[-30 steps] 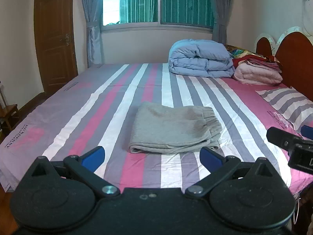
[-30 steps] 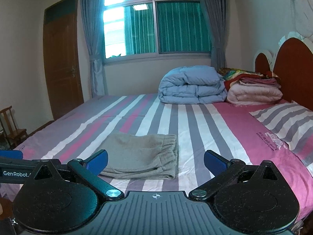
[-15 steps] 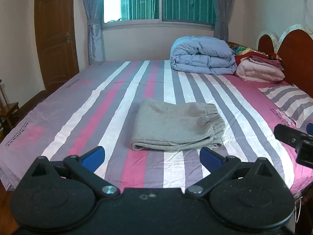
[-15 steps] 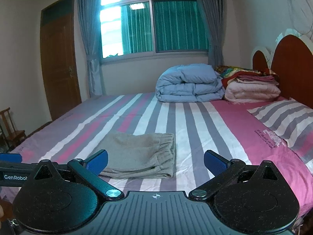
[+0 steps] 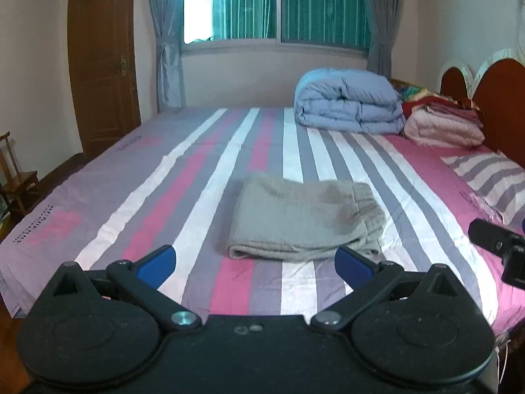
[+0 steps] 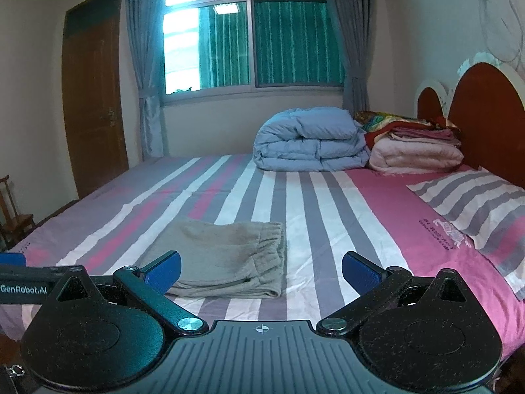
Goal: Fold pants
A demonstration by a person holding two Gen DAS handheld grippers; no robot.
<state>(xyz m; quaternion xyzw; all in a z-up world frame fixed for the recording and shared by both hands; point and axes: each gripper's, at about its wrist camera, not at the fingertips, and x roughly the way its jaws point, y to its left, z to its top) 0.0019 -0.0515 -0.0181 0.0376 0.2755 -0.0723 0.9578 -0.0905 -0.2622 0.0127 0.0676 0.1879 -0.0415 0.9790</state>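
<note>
Folded grey fleece pants lie on the striped bed just past both wide-open, empty claws, left claw and right claw.

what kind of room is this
A home bedroom, most likely: a large bed with a striped sheet, a wooden headboard and a pillow, folded quilts stacked near a curtained window. Grey pants lie folded on the bed.
</note>
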